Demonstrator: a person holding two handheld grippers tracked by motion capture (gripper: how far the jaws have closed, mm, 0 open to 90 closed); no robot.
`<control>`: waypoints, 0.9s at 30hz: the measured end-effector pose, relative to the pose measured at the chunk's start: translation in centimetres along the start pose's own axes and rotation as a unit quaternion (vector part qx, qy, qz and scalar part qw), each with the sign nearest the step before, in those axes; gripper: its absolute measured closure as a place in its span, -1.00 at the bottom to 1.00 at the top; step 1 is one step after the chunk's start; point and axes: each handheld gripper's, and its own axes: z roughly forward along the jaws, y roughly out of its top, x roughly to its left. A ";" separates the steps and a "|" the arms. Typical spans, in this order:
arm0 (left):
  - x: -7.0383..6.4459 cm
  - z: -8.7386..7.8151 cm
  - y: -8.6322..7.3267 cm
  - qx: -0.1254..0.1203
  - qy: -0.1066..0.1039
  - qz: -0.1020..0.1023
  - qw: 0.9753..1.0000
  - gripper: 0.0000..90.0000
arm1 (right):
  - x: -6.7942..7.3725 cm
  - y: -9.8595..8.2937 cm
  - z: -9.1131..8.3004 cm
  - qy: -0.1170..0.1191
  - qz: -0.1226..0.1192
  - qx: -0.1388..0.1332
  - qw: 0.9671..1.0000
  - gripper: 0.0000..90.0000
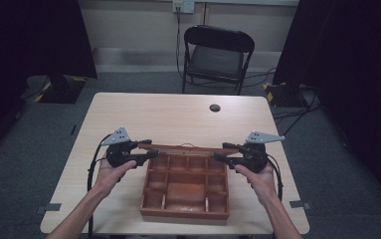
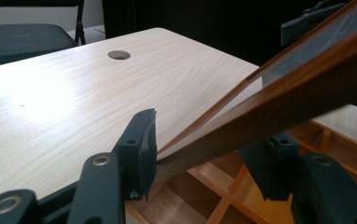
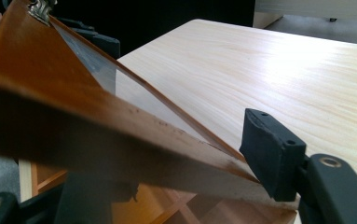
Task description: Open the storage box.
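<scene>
A brown wooden box [image 1: 183, 214] with several compartments sits at the near middle of the table [image 1: 178, 114]. Its glass-paned lid [image 1: 188, 148] is raised along the box's far edge. My left gripper [image 1: 149, 148] holds the lid's left end, my right gripper [image 1: 221, 151] its right end. In the left gripper view the lid's frame [image 2: 283, 98] runs between the jaws of the left gripper [image 2: 206, 156], above the compartments [image 2: 204, 186]. In the right gripper view the frame [image 3: 50, 84] lies across the right gripper [image 3: 183, 177], with one pad [image 3: 269, 154] against it.
The far half of the light wood table is bare apart from a round cable hole [image 1: 215, 107] [image 2: 119, 54]. A black folding chair [image 1: 218, 55] stands beyond the far edge. Dark curtains hang at both sides.
</scene>
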 end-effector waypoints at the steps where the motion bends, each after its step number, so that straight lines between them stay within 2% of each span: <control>1: 0.1 0.1 0.0 0.001 0.001 -0.001 1.000 0.06 | -0.1 0.0 0.1 0.000 0.001 0.000 1.000 -0.08; 9: 1.0 0.9 0.1 0.012 0.009 -0.010 1.000 0.11 | -1.4 -0.1 0.7 -0.009 0.014 -0.003 1.000 -0.03; 14: 1.3 1.3 0.0 0.008 0.011 -0.020 1.000 0.11 | -1.9 -0.2 1.0 -0.011 0.016 -0.005 1.000 0.00; 17: 1.6 1.5 0.1 0.010 0.014 -0.017 1.000 0.14 | -2.3 -0.3 1.2 -0.017 0.018 -0.003 1.000 0.02; 27: 2.5 2.1 -0.1 0.005 0.016 -0.028 0.999 0.20 | -3.5 -0.7 2.1 -0.030 0.032 -0.001 0.999 0.07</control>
